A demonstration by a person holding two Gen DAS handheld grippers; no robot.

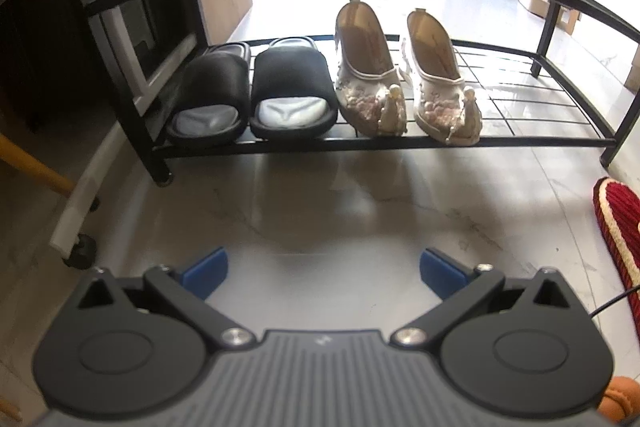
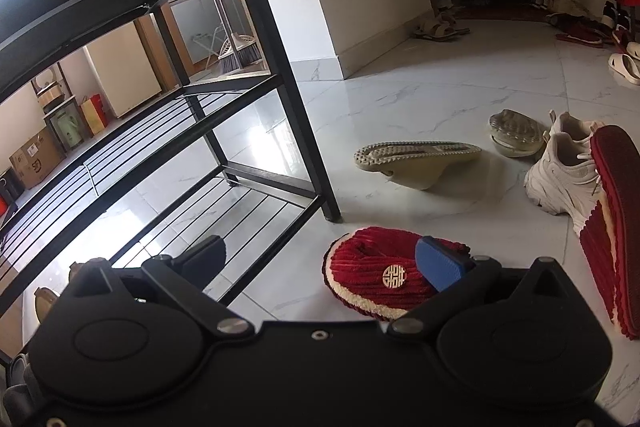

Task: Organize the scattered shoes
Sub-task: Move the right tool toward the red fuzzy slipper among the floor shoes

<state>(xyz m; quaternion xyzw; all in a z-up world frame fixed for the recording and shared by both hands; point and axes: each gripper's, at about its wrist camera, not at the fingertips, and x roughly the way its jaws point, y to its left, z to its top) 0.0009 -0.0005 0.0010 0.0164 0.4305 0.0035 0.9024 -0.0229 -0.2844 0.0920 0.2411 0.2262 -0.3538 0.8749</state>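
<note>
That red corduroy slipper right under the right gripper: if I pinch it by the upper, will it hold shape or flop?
The red slipper looks plush, with a ribbed fabric upper, so it will probably squash between the fingers and sag at the heel. It likely weighs little. The right gripper is open above it; a grip nearer the cream edge trim would probably hold firmer.

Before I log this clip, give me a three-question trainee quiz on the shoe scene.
1. True or false: the black slides sit on the rack's bottom shelf.
2. Which shoe lies nearest the right gripper? A) sneaker B) red slipper C) beige slide
3. Fill in: the beige slide lies with its ____ facing up.

Key: 1 true. 2 B; the slipper lies on the floor just beyond the open fingers. 3 sole.
</note>
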